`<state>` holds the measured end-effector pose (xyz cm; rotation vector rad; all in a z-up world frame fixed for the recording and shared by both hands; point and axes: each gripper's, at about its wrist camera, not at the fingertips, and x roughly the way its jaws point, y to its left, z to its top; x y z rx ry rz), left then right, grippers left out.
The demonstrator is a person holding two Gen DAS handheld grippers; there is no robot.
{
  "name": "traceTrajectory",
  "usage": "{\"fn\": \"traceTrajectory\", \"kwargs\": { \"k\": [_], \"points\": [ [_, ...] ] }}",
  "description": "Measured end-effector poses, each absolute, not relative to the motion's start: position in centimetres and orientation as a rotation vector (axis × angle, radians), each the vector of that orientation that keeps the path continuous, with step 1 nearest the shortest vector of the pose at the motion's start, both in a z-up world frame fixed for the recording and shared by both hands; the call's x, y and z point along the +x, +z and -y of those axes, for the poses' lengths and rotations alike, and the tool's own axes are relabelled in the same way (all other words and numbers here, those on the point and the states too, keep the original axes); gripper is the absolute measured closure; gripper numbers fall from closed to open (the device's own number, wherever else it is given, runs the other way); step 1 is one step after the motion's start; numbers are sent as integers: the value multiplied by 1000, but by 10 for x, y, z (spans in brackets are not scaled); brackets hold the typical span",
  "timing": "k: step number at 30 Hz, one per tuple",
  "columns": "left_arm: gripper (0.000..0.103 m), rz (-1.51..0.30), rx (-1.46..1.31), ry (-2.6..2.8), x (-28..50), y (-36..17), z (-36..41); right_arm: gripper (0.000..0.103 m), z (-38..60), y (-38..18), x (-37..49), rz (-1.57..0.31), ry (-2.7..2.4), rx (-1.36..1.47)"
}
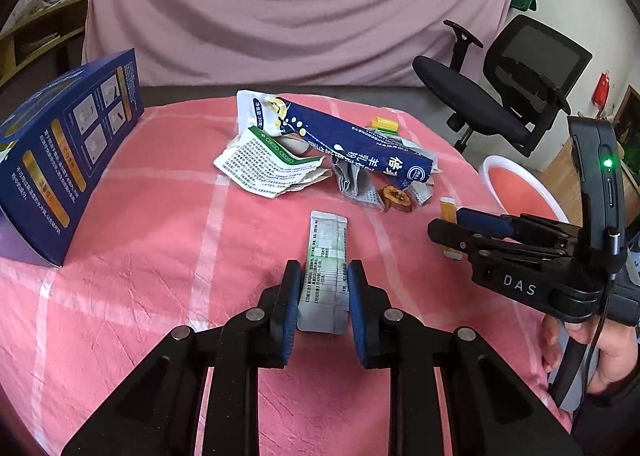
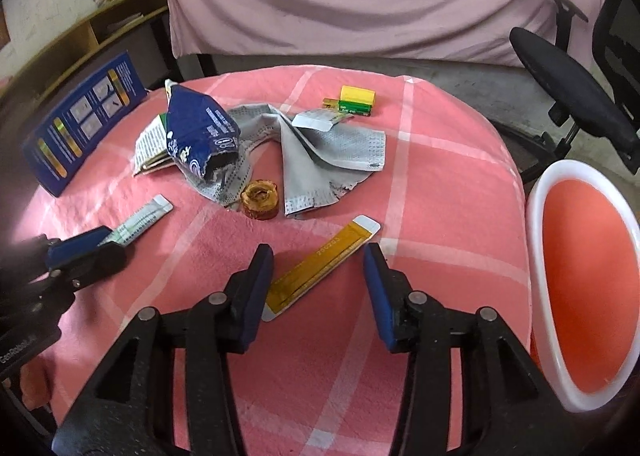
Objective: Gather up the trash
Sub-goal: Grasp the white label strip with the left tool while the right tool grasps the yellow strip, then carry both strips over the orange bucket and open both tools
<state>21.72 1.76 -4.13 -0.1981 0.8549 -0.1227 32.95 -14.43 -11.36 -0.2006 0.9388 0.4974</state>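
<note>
A white-and-green sachet (image 1: 326, 248) lies lengthwise on the pink checked cloth (image 1: 160, 256). My left gripper (image 1: 324, 268) is shut on its near half, both blue pads pressing its edges. From the right wrist view, the left gripper (image 2: 108, 246) and that sachet (image 2: 140, 218) sit at the left. A yellow sachet (image 2: 320, 268) lies slantwise on the cloth between the pads of my right gripper (image 2: 318, 252), which stands open around it without pressing. In the left wrist view the right gripper (image 1: 450, 224) hovers over the yellow sachet (image 1: 447, 206).
Mid-table is a pile: blue pouch (image 2: 200, 132), torn paper wrapper (image 1: 268, 164), grey masks (image 2: 332, 152), brown dried ring (image 2: 259, 200), yellow-green battery pack (image 2: 356, 100). A blue box (image 1: 68, 144) stands left. A white-rimmed orange bin (image 2: 534, 224) sits off the right edge, an office chair (image 1: 500, 96) behind.
</note>
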Motion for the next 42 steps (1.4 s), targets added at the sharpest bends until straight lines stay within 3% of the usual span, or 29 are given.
{"fn": "traceTrajectory", "kwargs": {
  "k": [4,5,17,32,42],
  "points": [
    [83,-853,-189,-117,217,-40,-12,69,147,-113,328,-943,505,-189],
    [83,-850,-185,-114,219,-41,-9,70,149,-113,328,-944,509,-189],
    [84,-720,-185,-132,194,-22,10,72,171,-91,306,-818,557,-123],
    [84,-269,-147,-252,191,46,76,71,261,-20,234,-203,431,81],
    [83,-151,-69,-401,221,59,155,71,328,2,223,-16,228,170]
  ]
}}
